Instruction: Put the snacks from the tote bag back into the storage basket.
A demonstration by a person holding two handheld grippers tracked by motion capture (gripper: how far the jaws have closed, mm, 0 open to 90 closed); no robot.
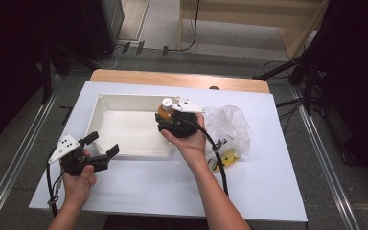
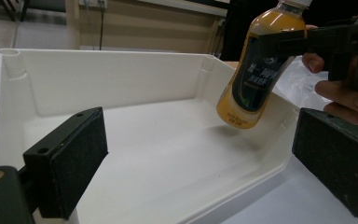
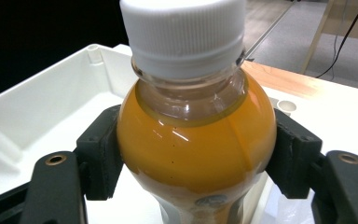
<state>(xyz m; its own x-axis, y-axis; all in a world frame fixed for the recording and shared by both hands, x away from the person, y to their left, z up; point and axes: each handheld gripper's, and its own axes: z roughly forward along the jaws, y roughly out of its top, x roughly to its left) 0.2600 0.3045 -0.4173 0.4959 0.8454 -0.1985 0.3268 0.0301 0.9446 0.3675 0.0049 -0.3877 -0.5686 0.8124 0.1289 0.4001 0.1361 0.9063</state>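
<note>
- White table (image 1: 139,191): carries a white tray (image 1: 106,103) at centre and a clear plastic bag (image 1: 230,122) just right of it.
- Tray: wide, shallow, walls upright.
- Right gripper (image 1: 172,120): jaws clamped on both sides of the juice bottle (image 3: 196,154), pads pressing its orange shoulder.
- Left gripper (image 1: 101,148): jaws spread wide with nothing between them, at the tray's near left edge.
- Bottle: white cap up, tilted, held above the tray floor near its right wall, base clear of the floor.
</note>
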